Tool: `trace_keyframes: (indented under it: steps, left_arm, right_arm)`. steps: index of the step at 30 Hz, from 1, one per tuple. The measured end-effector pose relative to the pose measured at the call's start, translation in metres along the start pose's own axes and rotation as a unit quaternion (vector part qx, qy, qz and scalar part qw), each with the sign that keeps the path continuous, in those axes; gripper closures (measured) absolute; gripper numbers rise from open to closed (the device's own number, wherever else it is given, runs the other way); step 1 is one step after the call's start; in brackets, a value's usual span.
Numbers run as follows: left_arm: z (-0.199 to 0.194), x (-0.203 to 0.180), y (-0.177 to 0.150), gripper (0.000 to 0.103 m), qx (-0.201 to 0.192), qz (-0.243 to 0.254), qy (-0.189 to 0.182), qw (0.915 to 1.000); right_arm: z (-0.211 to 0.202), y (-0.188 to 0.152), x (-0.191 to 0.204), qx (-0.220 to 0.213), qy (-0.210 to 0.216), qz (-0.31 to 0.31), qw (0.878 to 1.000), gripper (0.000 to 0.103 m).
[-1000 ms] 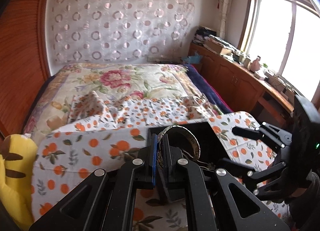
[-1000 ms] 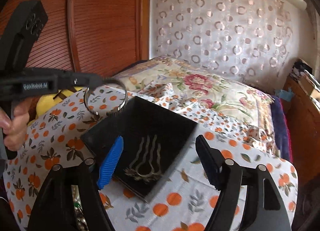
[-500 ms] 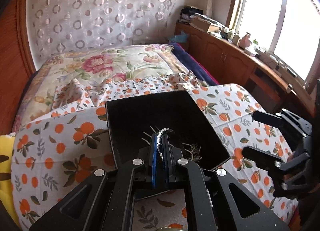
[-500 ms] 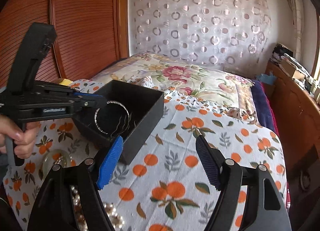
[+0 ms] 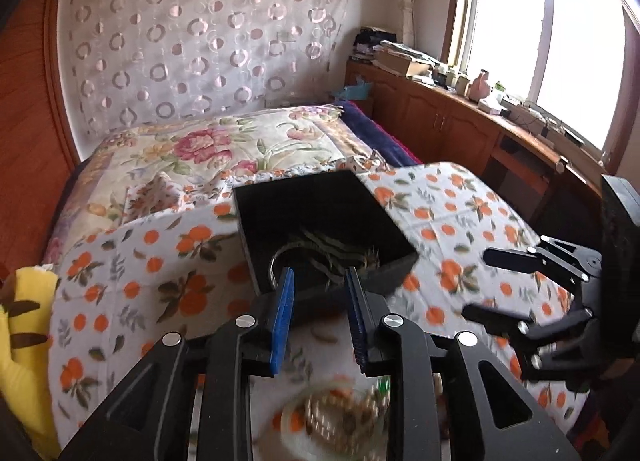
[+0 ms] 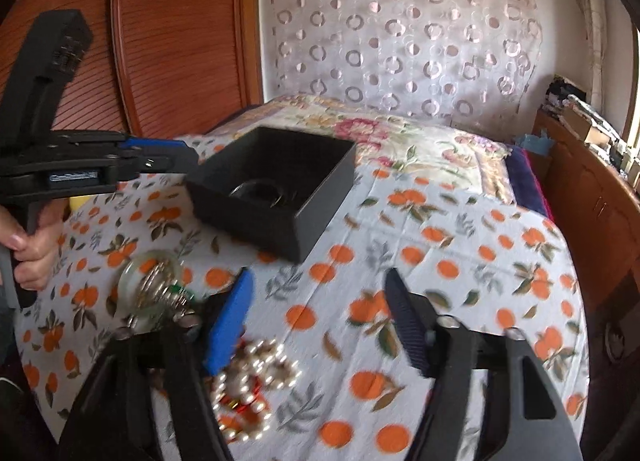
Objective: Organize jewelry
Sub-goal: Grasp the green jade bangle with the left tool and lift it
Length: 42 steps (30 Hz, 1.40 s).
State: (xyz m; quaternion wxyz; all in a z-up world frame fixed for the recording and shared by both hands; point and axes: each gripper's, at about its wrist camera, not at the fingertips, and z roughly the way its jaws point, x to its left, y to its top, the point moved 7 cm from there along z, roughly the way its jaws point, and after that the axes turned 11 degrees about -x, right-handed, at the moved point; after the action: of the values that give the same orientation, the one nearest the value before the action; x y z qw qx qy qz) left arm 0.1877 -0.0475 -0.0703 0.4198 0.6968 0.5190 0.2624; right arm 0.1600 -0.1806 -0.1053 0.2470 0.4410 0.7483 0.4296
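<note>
A black open box [image 5: 320, 217] [image 6: 276, 185] sits on the orange-print cloth. Inside lie a silver bangle [image 5: 280, 261] [image 6: 256, 191] and a metal hair comb [image 5: 332, 249]. My left gripper [image 5: 320, 293] is open and empty, just in front of the box's near wall; it also shows in the right wrist view [image 6: 176, 159]. My right gripper [image 6: 320, 301] is open and empty, above the cloth; it shows at the right of the left wrist view [image 5: 492, 281]. A pearl necklace [image 6: 248, 385] and a glass dish of jewelry [image 6: 152, 293] [image 5: 336, 417] lie near the front.
A yellow plush toy [image 5: 24, 325] lies at the left. A floral bedspread [image 5: 224, 145] lies behind the box. A wooden cabinet [image 5: 460, 121] with clutter runs under the window at the right. A wooden panel [image 6: 168, 41] stands at the left.
My left gripper has opened and let the bangle go into the box, then drawn back. My right gripper has dropped lower toward the pearls.
</note>
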Motion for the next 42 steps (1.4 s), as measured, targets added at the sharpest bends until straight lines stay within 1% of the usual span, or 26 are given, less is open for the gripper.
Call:
trace_keyframes:
  steps: [1,2,3,4,5,6,8,11,13,15,18,21,25,29,35,37,38,42]
  left_arm:
    - [-0.005,0.000,-0.006,0.078,0.002,0.002,0.002,1.0000]
    - [-0.009,0.001,-0.011,0.075,0.004,0.005,0.005,1.0000]
    - [-0.014,0.002,-0.017,0.071,0.005,0.007,0.009,0.9999]
    - [-0.018,0.004,-0.022,0.067,0.006,0.006,0.011,0.9999]
    - [-0.020,0.005,-0.025,0.066,0.009,0.006,0.012,0.9999]
    - [-0.023,0.006,-0.032,0.064,0.012,0.004,0.013,0.9998]
    - [-0.028,0.007,-0.044,0.058,0.019,0.005,0.016,0.9997]
    - [-0.033,0.009,-0.056,0.046,0.025,0.001,0.017,0.9995]
    - [-0.034,0.006,-0.064,0.037,0.030,0.000,0.011,0.9995]
    - [-0.034,0.003,-0.070,0.032,0.035,0.004,0.008,0.9993]
    - [-0.033,-0.004,-0.079,0.030,0.044,0.015,0.001,0.9989]
    - [-0.030,-0.011,-0.086,0.024,0.054,0.023,-0.004,0.9983]
    - [-0.024,-0.015,-0.091,0.022,0.065,0.030,-0.007,0.9974]
    - [-0.015,-0.016,-0.095,0.022,0.082,0.037,0.003,0.9960]
    - [-0.004,-0.015,-0.097,0.022,0.093,0.047,0.010,0.9945]
    - [-0.003,-0.016,-0.097,0.032,0.092,0.050,0.008,0.9944]
    - [-0.003,-0.017,-0.096,0.034,0.089,0.054,0.008,0.9945]
    - [-0.003,-0.018,-0.095,0.034,0.089,0.060,0.006,0.9942]
  right_arm:
    - [0.000,-0.003,0.005,0.004,0.005,0.000,1.000,0.047]
    - [0.001,-0.006,0.009,0.007,0.010,0.000,1.000,0.052]
    - [0.001,-0.008,0.013,0.009,0.012,-0.001,1.000,0.054]
    - [0.001,-0.010,0.017,0.011,0.015,-0.001,1.000,0.060]
    - [0.002,-0.012,0.021,0.013,0.018,-0.001,1.000,0.065]
    - [0.002,-0.015,0.026,0.017,0.024,-0.001,1.000,0.067]
    - [0.001,-0.019,0.034,0.021,0.028,-0.003,0.999,0.074]
    - [-0.003,-0.026,0.043,0.026,0.034,-0.002,0.999,0.075]
    - [-0.006,-0.030,0.047,0.027,0.035,-0.001,0.999,0.075]
    - [-0.009,-0.033,0.051,0.027,0.033,-0.003,0.999,0.075]
    - [-0.016,-0.036,0.053,0.022,0.026,-0.002,0.999,0.075]
    - [-0.024,-0.038,0.052,0.020,0.025,0.007,0.999,0.075]
    - [-0.035,-0.043,0.049,0.016,0.020,0.016,1.000,0.075]
    - [-0.045,-0.049,0.046,0.014,0.014,0.022,1.000,0.075]
    - [-0.054,-0.056,0.041,0.011,0.006,0.025,1.000,0.075]
    - [-0.055,-0.057,0.039,0.011,0.005,0.028,1.000,0.075]
    - [-0.055,-0.058,0.038,0.011,0.005,0.030,0.999,0.075]
    - [-0.055,-0.059,0.037,0.011,0.006,0.031,0.999,0.075]
